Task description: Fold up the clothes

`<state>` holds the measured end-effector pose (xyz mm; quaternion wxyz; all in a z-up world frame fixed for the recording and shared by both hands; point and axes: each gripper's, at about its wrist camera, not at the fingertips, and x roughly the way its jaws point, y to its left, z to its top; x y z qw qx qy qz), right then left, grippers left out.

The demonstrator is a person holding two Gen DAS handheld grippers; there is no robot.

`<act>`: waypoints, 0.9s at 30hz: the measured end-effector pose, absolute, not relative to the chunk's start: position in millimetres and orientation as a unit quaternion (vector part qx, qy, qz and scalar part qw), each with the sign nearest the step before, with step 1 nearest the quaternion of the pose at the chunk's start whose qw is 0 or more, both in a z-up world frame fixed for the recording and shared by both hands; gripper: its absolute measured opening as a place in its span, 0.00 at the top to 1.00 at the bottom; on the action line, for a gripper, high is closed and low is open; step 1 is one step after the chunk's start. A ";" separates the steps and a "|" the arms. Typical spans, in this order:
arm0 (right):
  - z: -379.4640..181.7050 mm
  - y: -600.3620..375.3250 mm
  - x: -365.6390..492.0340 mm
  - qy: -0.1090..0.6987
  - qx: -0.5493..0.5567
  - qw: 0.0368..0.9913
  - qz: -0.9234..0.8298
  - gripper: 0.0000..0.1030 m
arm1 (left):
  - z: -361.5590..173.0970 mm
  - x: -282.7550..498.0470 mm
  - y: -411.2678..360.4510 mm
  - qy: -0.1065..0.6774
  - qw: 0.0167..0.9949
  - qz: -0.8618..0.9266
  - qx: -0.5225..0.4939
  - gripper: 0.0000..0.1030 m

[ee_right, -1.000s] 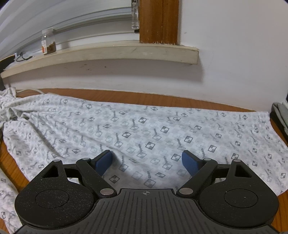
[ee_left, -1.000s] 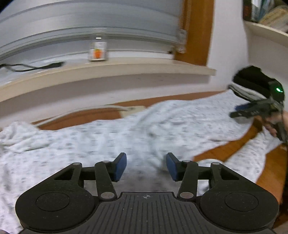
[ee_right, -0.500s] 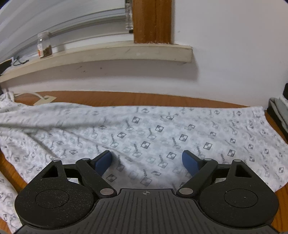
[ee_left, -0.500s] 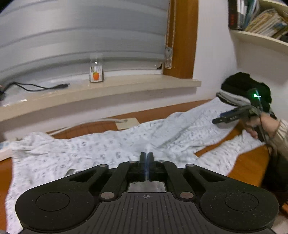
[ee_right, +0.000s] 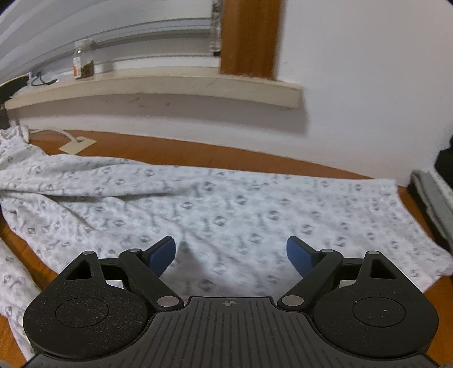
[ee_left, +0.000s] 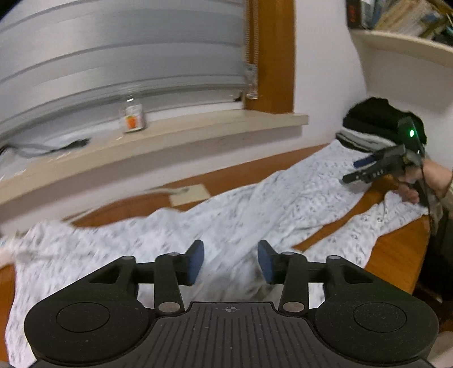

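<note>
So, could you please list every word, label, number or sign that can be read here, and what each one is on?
No text can be read in either view.
Jar on the sill: an orange and white label, print too small and blurred.
Books on the shelf: spines too blurred; a red mark on a dark spine may be digits, unreadable.
Garment: a printed pattern of small squares, no letters.

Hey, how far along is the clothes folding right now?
Done: the patterned garment lies spread on the wooden table. In hand: nothing; the left gripper is opening over the cloth and the right gripper is open. Left: no fold shows yet.
</note>
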<state>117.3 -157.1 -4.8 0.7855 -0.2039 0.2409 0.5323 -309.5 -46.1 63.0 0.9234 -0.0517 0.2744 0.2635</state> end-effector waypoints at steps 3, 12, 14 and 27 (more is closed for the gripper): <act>-4.9 -166.3 127.3 0.240 -0.201 0.796 0.518 0.17 | 52.3 -276.8 -39.2 0.301 0.918 0.256 -0.025 0.51; -11.7 -184.3 142.0 0.251 -0.160 0.803 0.516 0.17 | 47.9 -243.6 -23.4 0.313 0.919 0.240 -0.015 0.57; -14.3 -183.2 142.2 0.254 -0.163 0.805 0.511 0.17 | 47.2 -234.1 -24.8 0.316 0.920 0.232 -0.013 0.56; -17.6 -179.1 132.5 0.229 -0.191 0.816 0.495 0.16 | 35.1 -196.3 -21.9 0.328 0.921 0.210 0.007 0.97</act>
